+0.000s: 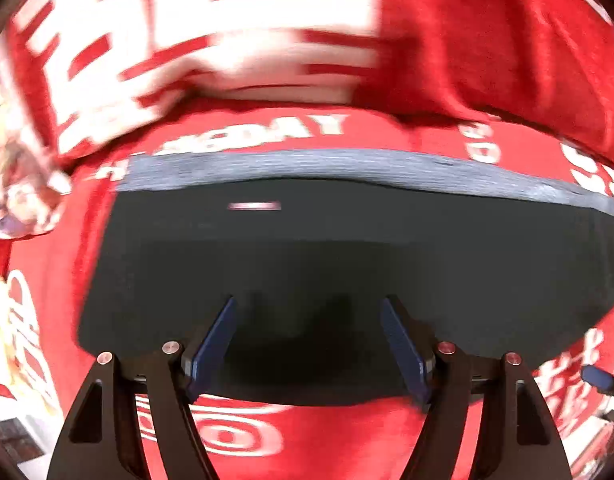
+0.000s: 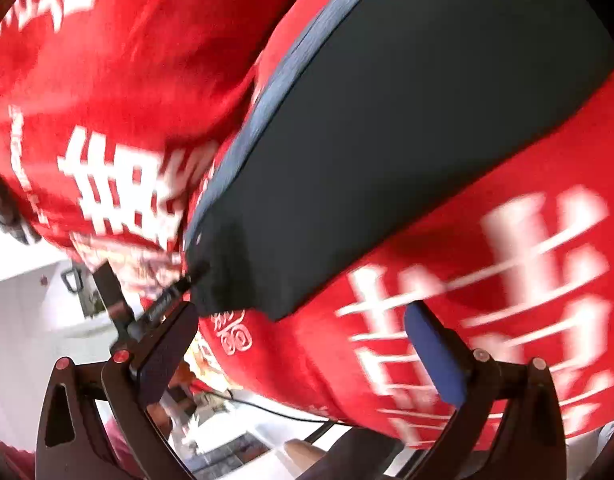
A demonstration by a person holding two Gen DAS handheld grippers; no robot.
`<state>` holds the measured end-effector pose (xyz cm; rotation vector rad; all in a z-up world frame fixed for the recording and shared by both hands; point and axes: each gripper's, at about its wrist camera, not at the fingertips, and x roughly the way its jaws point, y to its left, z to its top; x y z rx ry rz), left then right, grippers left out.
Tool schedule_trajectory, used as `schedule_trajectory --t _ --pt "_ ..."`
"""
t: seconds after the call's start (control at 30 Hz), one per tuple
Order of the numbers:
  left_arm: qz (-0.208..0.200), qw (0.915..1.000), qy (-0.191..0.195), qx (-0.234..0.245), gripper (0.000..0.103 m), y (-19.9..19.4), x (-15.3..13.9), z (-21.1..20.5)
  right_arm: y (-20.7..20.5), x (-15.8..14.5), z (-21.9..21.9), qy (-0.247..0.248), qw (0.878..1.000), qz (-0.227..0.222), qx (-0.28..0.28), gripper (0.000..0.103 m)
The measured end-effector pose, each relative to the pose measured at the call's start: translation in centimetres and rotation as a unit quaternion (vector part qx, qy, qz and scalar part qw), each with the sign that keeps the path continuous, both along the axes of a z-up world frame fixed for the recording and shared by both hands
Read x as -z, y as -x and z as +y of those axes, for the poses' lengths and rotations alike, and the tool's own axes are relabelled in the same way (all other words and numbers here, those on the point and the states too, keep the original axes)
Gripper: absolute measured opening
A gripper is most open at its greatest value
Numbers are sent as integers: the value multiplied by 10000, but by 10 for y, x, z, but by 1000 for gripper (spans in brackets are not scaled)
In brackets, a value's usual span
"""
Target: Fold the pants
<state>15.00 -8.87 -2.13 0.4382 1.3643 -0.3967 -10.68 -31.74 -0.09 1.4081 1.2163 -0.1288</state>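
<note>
Dark folded pants (image 1: 307, 248) lie flat on a red cloth with white lettering (image 1: 347, 432); a blue-grey edge band (image 1: 347, 166) runs along their far side. My left gripper (image 1: 309, 312) is open just above the near part of the pants, with its blue pads (image 1: 213, 344) spread apart and nothing between them. In the right wrist view the pants (image 2: 387, 140) slant from lower left to upper right. My right gripper (image 2: 303, 320) is open beside their near corner, over the red cloth (image 2: 447, 320), and empty.
A bunched red cloth with large white characters (image 1: 227, 32) rises behind the pants. A pale patterned object (image 1: 19, 184) sits at the left. The other gripper's tip (image 1: 599, 376) shows at the right edge. Below the table edge are a white floor and a black cable (image 2: 267, 408).
</note>
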Motion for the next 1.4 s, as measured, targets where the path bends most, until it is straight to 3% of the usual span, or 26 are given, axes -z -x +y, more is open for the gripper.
schedule_trajectory --t 0.13,0.27,0.37,0.47,0.57,0.63,0.77,0.9,1.1,1.17,1.2,1.3,1.4 --pt "-136 9996 -133 -230 75 -20 5 48 -38 -1 46 107 9989 -105 -452 103" --pt "-138 9975 4 -698 75 -35 10 92 -95 -17 78 950 9823 -253 -1597 103" --pt "-145 9956 86 -921 75 -42 15 116 -155 -27 104 1728 9459 -284 -2730 103" --pt "-156 9949 187 -979 75 -47 15 133 -220 -30 138 2289 8953 -342 -3806 103" --pt "-229 9934 305 -1077 75 -53 11 149 -275 -26 174 2765 8500 -496 -4457 103" --pt "-206 9919 387 -1192 75 -57 11 160 -308 -18 196 2878 8316 -609 -4710 103" --pt "21 9910 548 -1219 75 -59 28 170 -363 5 241 2939 8075 -776 -5055 100" --pt "-66 9900 746 -1196 75 -54 34 177 -399 22 273 2687 8004 -933 -5277 75" --pt "-52 9852 1014 -1382 75 -50 40 192 -427 55 303 2674 7885 -707 -5492 70" --pt "-69 9849 1044 -1378 75 -47 38 197 -431 60 304 2446 7964 -705 -5486 41" --pt "-68 9849 1046 -1378 75 -46 38 198 -432 59 304 2269 8030 -748 -5460 8" --pt "-15 9845 1047 -1408 75 -44 35 201 -428 41 310 2352 7968 -925 -5489 8" --pt "-3 9852 1031 -1371 75 -37 25 204 -425 24 316 2070 7954 -1166 -5575 8"
